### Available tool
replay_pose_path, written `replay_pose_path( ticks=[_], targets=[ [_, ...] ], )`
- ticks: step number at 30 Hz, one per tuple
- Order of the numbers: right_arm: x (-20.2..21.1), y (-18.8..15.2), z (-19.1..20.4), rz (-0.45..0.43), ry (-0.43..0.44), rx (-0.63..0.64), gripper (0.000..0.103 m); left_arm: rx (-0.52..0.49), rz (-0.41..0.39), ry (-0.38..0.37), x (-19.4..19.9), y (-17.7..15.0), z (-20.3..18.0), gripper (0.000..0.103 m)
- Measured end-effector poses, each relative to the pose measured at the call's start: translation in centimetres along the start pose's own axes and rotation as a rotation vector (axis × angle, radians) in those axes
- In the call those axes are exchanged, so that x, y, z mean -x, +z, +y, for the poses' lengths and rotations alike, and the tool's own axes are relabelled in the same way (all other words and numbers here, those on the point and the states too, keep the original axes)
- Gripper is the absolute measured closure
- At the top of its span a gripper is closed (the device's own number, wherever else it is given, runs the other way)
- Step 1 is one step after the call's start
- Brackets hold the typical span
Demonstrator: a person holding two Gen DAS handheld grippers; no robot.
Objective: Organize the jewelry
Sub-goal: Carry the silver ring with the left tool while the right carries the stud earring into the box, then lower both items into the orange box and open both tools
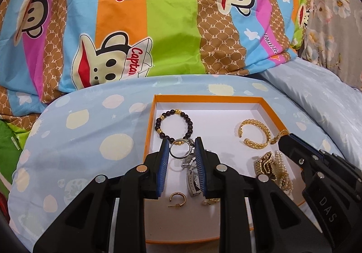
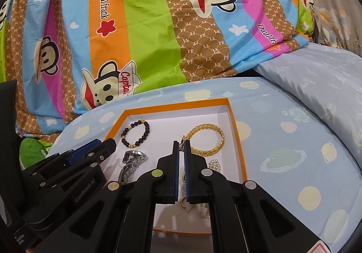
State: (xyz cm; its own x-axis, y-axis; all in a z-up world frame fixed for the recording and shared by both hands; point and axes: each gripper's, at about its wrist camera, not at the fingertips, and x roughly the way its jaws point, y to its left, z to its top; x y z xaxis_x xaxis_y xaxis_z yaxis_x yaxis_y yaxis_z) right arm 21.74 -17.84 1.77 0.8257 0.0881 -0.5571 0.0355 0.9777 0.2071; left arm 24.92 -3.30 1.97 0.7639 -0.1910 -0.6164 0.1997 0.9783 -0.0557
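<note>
Left tongs clamp a silver ring over the orange box, while right tongs, nearer the gold bangle, apparently pinch a small gold piece.

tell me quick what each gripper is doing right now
Left gripper: partly closed on a thin silver metal ring.
Right gripper: shut on a small gold jewellery piece.
</note>
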Motion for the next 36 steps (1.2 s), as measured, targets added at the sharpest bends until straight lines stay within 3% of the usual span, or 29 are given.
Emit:
replay_pose_path(
  ticks=[36],
  targets=[
    [-0.45, -0.24, 0.08, 0.01, 0.008, 0.0, 0.099, -0.006, 0.004, 0.002, -0.31, -0.18, -0.21, 0.081]
  ],
)
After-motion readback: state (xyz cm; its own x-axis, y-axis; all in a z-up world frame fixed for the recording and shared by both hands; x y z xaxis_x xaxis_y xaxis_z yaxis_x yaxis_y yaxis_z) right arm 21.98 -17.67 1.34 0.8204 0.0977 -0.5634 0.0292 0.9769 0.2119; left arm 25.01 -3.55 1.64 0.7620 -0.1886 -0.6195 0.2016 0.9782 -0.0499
